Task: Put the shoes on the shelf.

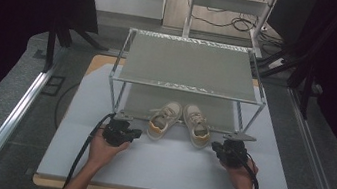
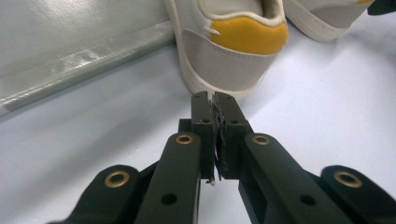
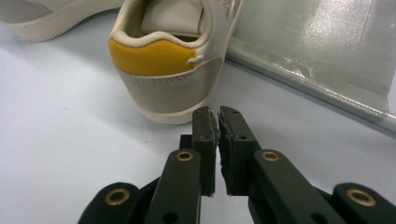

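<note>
Both tongs, left [image 2: 213,98] and right [image 3: 214,112], are closed on nothing; beige shoes [image 1: 180,121] show mustard-yellow heels.

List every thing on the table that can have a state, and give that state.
left gripper: jaws shut, empty, tips close behind the left shoe's heel.
right gripper: jaws shut, empty, tips close behind the right shoe's heel.
left shoe: upright on its sole, toe under the rack.
right shoe: upright on its sole, beside the left shoe.
rack: standing, top shelf bare.
</note>
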Available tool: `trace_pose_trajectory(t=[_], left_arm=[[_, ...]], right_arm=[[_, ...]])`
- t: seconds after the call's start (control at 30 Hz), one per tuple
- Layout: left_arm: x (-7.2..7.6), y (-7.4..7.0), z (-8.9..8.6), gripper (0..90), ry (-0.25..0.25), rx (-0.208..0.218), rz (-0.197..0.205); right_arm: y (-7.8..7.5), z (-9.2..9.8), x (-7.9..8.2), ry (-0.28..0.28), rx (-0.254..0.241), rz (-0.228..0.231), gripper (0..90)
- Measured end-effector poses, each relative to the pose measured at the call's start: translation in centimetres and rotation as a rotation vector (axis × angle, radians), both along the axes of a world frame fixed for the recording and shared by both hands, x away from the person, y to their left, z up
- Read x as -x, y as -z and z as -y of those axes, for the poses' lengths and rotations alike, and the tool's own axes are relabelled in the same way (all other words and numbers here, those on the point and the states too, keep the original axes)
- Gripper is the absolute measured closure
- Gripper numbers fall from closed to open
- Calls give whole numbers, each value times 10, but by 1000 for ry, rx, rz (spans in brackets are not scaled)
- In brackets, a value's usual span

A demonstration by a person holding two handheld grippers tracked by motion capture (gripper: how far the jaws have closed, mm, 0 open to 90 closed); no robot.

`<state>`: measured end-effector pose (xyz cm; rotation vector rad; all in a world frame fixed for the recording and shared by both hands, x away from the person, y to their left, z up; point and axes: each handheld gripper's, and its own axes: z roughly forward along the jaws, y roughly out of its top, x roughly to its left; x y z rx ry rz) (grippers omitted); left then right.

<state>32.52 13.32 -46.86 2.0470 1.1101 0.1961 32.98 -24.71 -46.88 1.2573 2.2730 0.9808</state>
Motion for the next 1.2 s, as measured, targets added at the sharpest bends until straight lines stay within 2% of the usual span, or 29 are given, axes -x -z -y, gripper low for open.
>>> trace_pose_trajectory(t=[0.03,0.2,0.77,0.93,1.1,1.2], left_arm=[[0,1,1,870,7,2,-7],[-2,4,6,865,21,2,-16],[-9,3,23,859,29,0,-7],[-11,0,25,862,29,22,-3],[-14,-4,29,872,36,63,1],[-15,-5,31,870,41,64,6]], right_arm=[[1,-3,-1,-9,22,9,834],[5,-9,-2,-19,36,11,825],[7,-15,-4,-13,44,24,827],[7,-18,-5,-15,32,32,827],[8,-29,-8,-22,38,42,819],[9,-31,-10,-16,36,38,812]])
